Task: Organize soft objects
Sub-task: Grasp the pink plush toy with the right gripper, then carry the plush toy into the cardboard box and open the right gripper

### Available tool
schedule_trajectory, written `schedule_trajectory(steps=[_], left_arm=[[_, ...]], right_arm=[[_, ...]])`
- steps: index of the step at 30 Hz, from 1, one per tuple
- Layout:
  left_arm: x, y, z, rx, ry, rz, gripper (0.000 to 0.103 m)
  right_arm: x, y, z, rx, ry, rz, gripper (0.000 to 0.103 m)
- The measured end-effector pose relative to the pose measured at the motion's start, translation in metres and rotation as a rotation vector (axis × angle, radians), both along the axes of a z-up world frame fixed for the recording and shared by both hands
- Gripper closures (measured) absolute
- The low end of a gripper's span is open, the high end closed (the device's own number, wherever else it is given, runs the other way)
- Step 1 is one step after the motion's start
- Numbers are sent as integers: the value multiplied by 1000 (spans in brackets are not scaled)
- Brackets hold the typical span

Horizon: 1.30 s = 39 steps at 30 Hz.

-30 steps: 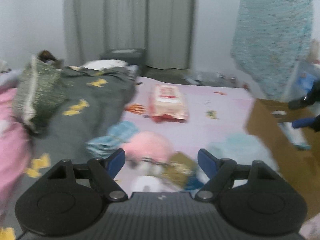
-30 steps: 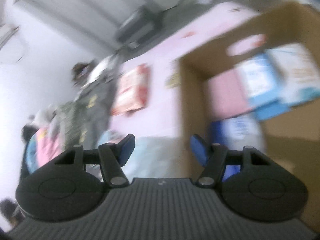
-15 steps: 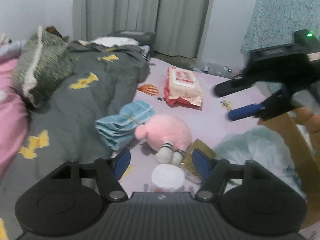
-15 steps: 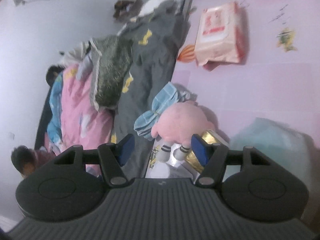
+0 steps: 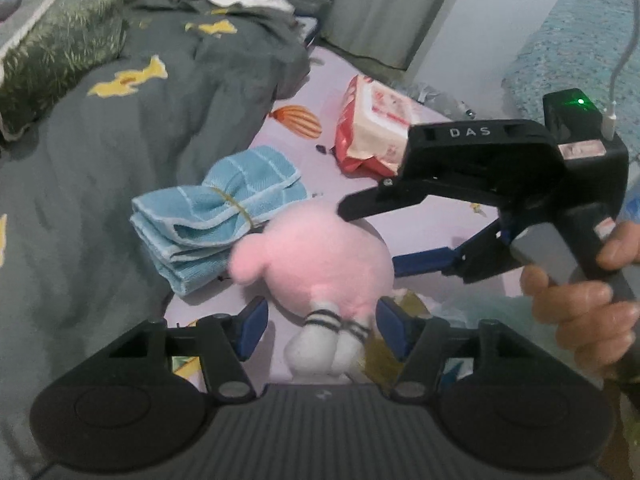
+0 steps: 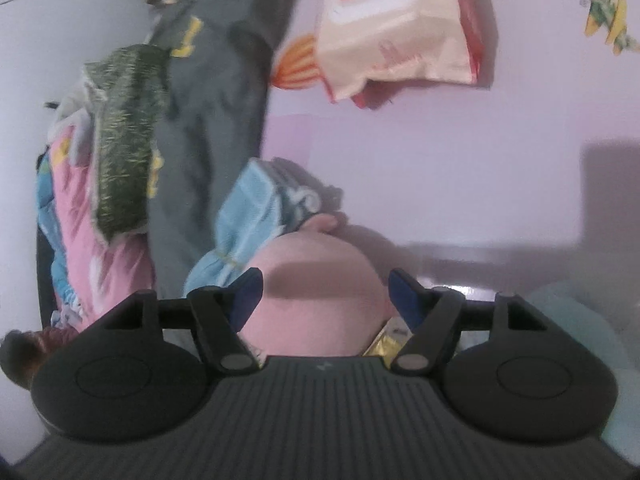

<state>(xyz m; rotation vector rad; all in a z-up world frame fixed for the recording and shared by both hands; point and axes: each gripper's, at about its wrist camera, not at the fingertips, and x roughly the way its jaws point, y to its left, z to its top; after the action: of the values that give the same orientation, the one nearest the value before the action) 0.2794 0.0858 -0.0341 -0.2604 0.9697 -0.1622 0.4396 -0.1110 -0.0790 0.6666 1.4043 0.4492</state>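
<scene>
In your left wrist view, your left gripper point(image 5: 318, 326) now sits low over the pink plush toy point(image 5: 316, 256), where a second ago it looked out across the whole bed from farther back. Its jaws are closing, at a middling width, with the toy's white striped feet between the blue pads point(image 5: 252, 326); the pads do not appear to press on the plush yet, so count nothing as held. The toy lies on the lilac sheet point(image 5: 436, 220), touching the banded stack of blue towels point(image 5: 216, 216), which rests at the edge of the grey duvet point(image 5: 120, 152). Your right gripper point(image 5: 372, 236) has swung into this view from the right, your hand point(image 5: 584, 300) on its handle, one finger above the toy's body and one beside it. The wipes pack point(image 5: 376, 128) lies farther back, apart from both. In the right wrist view, the cardboard box that filled the frame a second ago is gone; the right gripper point(image 6: 320, 296) now hangs right over the pink plush toy point(image 6: 320, 280). Its jaws are opening, fairly wide, with the round body between them but seemingly not squeezed. The blue towels point(image 6: 252, 208) lie just beyond the toy, the wipes pack point(image 6: 396, 24) beyond that. Both tools converge on one toy, so I judge the pickup is beginning; let one gripper take it and watch that the fingers do not collide.
</scene>
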Motion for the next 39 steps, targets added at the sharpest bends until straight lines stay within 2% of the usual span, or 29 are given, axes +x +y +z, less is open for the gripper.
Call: schedule_trajectory(steps=[3, 7, 9, 12, 18, 24, 31, 35, 39], left_arm=[[6, -1, -4, -24, 7, 16, 43], [2, -6, 9, -6, -31, 19, 44], [-7, -9, 21, 6, -72, 7, 44], [-21, -17, 45, 16, -137, -10, 44], [-47, -46, 93, 34, -269, -66, 42], [-72, -98, 130, 9, -360, -178, 42], [-97, -197, 152, -34, -429, -396, 41], [-103, -258, 147, -61, -415, -516, 40], [-104, -313, 126, -43, -368, -613, 40]], right_arm=[[2, 9, -6, 37, 10, 24, 25], [-4, 14, 5, 30, -43, 46, 28], [-8, 11, 16, 38, -68, 43, 30], [-18, 3, 38, 72, -110, 43, 38], [-48, -22, 87, 99, -222, 40, 38], [-90, -91, 127, 153, -308, -50, 38], [-161, -211, 160, 135, -408, -232, 38], [-203, -280, 160, 96, -427, -355, 38], [-235, -338, 137, 68, -394, -474, 38]])
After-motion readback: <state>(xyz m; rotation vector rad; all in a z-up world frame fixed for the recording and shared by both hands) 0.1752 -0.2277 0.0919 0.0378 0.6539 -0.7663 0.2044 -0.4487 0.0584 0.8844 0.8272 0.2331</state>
